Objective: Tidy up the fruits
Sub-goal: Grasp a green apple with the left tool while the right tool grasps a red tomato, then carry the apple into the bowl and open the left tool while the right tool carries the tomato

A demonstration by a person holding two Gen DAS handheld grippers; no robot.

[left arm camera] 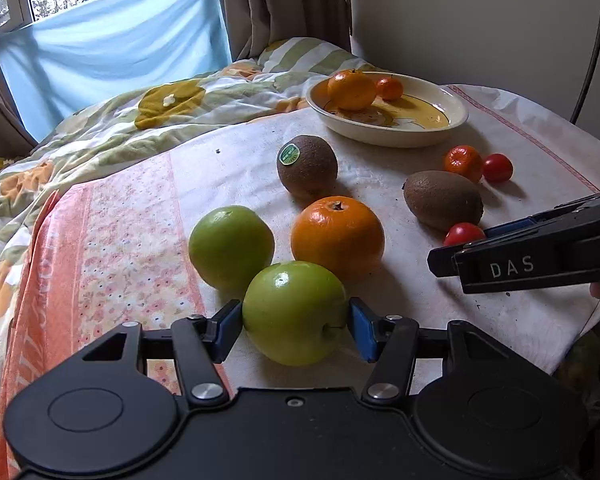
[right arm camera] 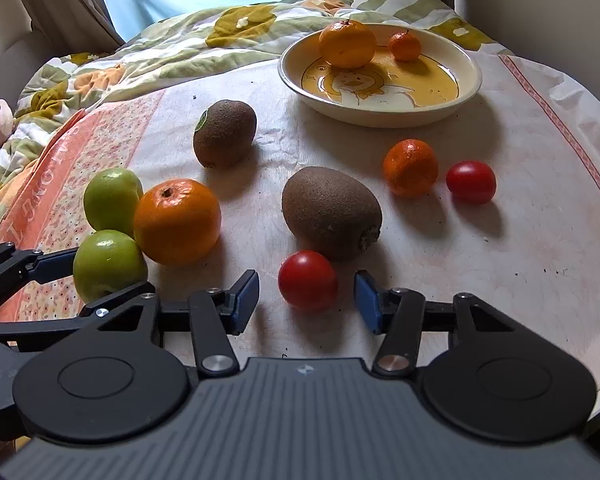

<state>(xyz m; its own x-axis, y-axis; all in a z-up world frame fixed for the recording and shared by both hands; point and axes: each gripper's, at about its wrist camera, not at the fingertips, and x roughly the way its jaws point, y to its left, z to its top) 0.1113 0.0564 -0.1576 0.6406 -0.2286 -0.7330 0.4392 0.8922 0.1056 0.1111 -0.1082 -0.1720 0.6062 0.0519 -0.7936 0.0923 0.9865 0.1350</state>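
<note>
Touching near green apple (left arm camera: 295, 312) both sides, left jaws; right jaws flanking tomato (right arm camera: 307, 279).

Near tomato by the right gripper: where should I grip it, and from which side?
Grip the near tomato across its widest middle, coming straight ahead from the near side. It is round, and the open right gripper already straddles it; the kiwi sits close behind.

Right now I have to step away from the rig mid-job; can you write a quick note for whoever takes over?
Left hand-held gripper: pads against the near green apple, apparently gripped.
Right hand-held gripper: open around the near tomato, not touching.
Done: one orange and one mandarin sit in the bowl.
Left on the cloth: two apples, large orange, two kiwis, mandarin, two tomatoes.
</note>
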